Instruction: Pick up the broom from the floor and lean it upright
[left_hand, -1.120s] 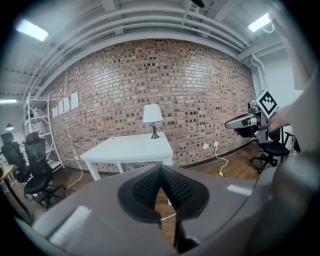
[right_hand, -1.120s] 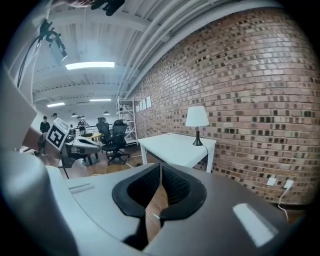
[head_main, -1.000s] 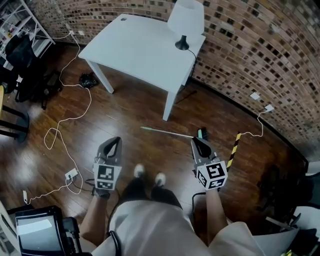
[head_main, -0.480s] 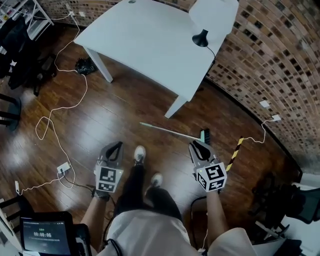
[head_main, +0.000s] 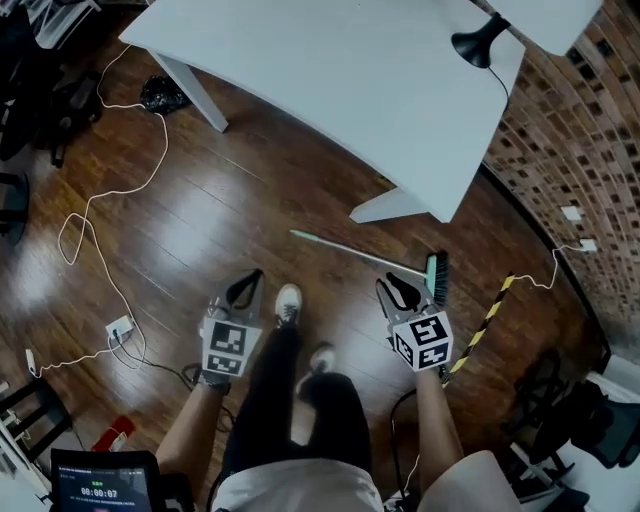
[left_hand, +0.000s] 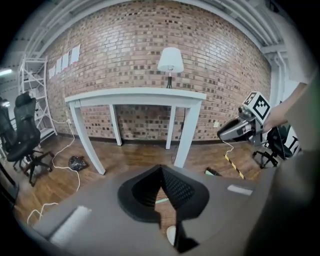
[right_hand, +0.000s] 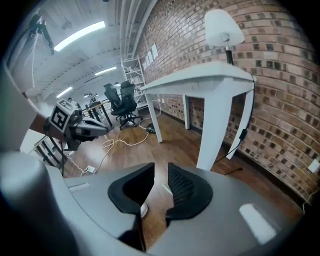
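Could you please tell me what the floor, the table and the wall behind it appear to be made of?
Floor: dark wood planks, glossy; plank seams and glare show.
Table: probably painted wood or laminate; smooth, plain white.
Wall: exposed brick, rough, with visible mortar lines.

- White worktop (head_main: 330, 80): stands on the wood floor (head_main: 230, 220), close to the brick wall (head_main: 570, 130).
- Lamp (left_hand: 170, 61): white shade, black base, upright at the worktop end nearest the wall.
- White cable (head_main: 164, 140): loops across the floor to a socket block (head_main: 118, 328).
- Yellow-black striped strip (head_main: 490, 318): lies flat on the floor near the wall.
- Black office chair (left_hand: 22, 140): stands at far left, beside a white shelf rack (left_hand: 32, 90).
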